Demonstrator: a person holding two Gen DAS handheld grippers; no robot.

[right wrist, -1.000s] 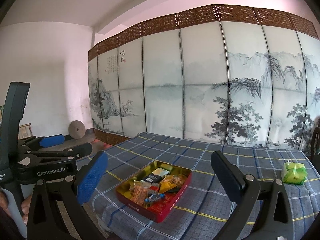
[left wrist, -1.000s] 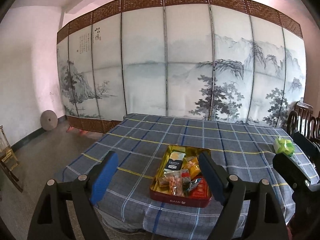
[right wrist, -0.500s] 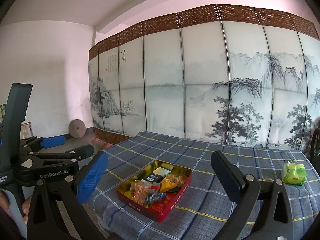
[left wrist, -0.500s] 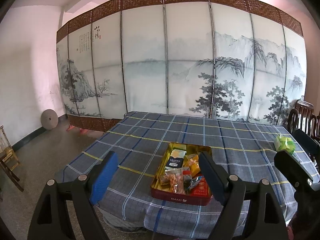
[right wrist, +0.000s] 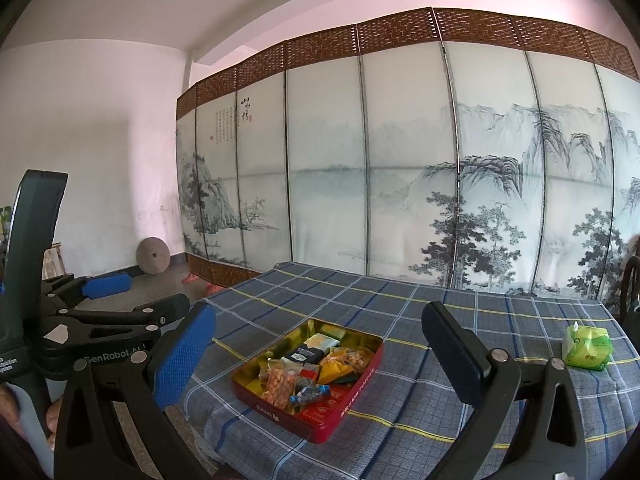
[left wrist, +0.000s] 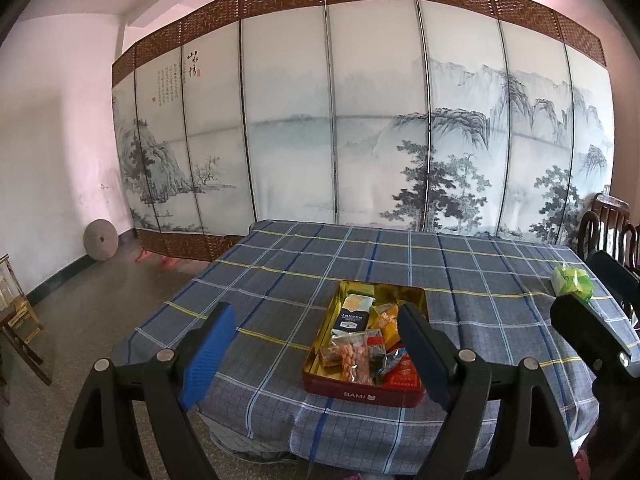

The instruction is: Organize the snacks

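Tablecloth [left wrist: 280, 280] fronts painted screen [left wrist: 360, 140]; both grippers' fingers [right wrist: 182, 356] spread wide, holding nothing.

A red tin [left wrist: 362, 394] with a gold inside sits open near the front edge of the table, its long side running away from the viewer. Small snack packets [left wrist: 366, 340] fill it in a loose jumble: a dark packet [right wrist: 302, 356] toward the far end, orange and yellow ones in the middle, a clear bag of peanuts [right wrist: 278, 386] at the near end.
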